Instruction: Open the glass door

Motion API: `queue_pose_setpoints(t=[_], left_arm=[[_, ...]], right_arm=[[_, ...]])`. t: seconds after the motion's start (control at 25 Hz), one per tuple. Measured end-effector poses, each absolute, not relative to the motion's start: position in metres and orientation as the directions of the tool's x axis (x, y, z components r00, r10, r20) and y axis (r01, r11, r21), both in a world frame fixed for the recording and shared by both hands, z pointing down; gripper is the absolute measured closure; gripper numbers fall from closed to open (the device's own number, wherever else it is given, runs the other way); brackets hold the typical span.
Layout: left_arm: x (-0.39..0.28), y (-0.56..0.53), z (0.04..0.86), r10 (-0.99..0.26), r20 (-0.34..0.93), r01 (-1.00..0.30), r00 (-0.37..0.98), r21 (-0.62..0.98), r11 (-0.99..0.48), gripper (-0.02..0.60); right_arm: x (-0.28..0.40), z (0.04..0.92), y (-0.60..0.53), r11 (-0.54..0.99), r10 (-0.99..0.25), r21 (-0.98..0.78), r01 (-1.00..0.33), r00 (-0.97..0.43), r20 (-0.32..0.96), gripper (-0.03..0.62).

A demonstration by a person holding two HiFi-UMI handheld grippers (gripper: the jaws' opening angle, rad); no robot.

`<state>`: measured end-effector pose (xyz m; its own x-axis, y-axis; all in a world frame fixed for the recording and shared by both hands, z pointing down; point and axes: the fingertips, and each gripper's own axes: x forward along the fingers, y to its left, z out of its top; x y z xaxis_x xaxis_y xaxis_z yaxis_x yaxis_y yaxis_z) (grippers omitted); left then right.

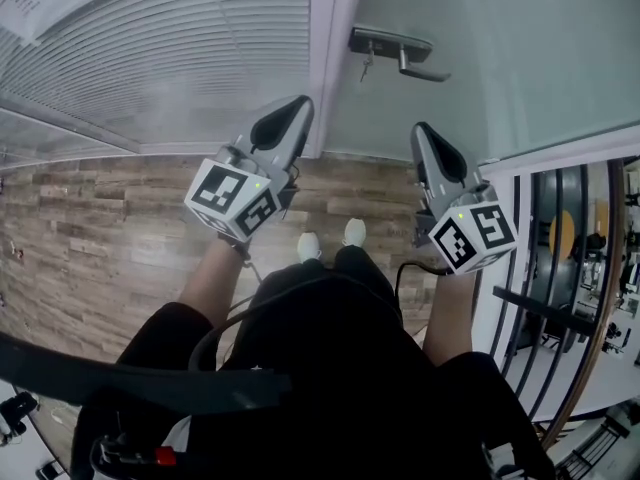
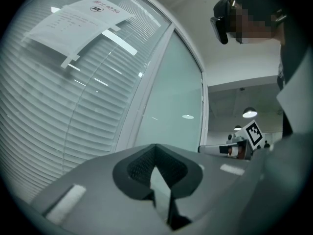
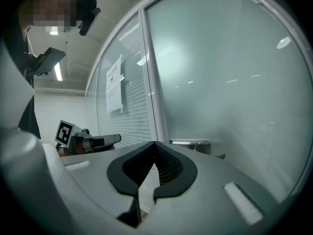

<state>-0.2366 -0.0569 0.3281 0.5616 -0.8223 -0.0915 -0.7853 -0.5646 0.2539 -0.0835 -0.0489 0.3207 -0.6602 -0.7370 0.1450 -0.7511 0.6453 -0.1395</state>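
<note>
Both level, pressed together and empty: left claw [image 1: 291, 109] faces the door frame [image 1: 333, 28], right claw [image 1: 424, 134] the glass door [image 1: 500, 48].

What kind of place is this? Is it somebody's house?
Probably an office, not a house. There's a frosted glass door with a metal lever handle, slatted blinds beside it, and a printed paper notice taped up in front of them.

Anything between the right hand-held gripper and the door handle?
Nothing: in the head view, only bare frosted glass door lies between the right hand-held gripper and the door handle.
</note>
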Motion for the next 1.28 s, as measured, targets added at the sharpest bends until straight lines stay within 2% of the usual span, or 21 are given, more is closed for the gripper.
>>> queue_pose_setpoints(t=[1.0,1.28], left_arm=[[-0.199,-0.106,0.35,-0.875,-0.007,-0.839,0.484,0.279,-0.467,0.58],[-0.198,-0.11,0.36,-0.884,0.019,-0.85,0.466,0.288,-0.442,0.58]], right_arm=[[-0.055,0.342,-0.117,0.723,-0.656,-0.146,-0.676,-0.737,0.162,0.591],[-0.054,0.356,-0.126,0.734,-0.656,-0.048,-0.677,-0.726,0.205,0.589]])
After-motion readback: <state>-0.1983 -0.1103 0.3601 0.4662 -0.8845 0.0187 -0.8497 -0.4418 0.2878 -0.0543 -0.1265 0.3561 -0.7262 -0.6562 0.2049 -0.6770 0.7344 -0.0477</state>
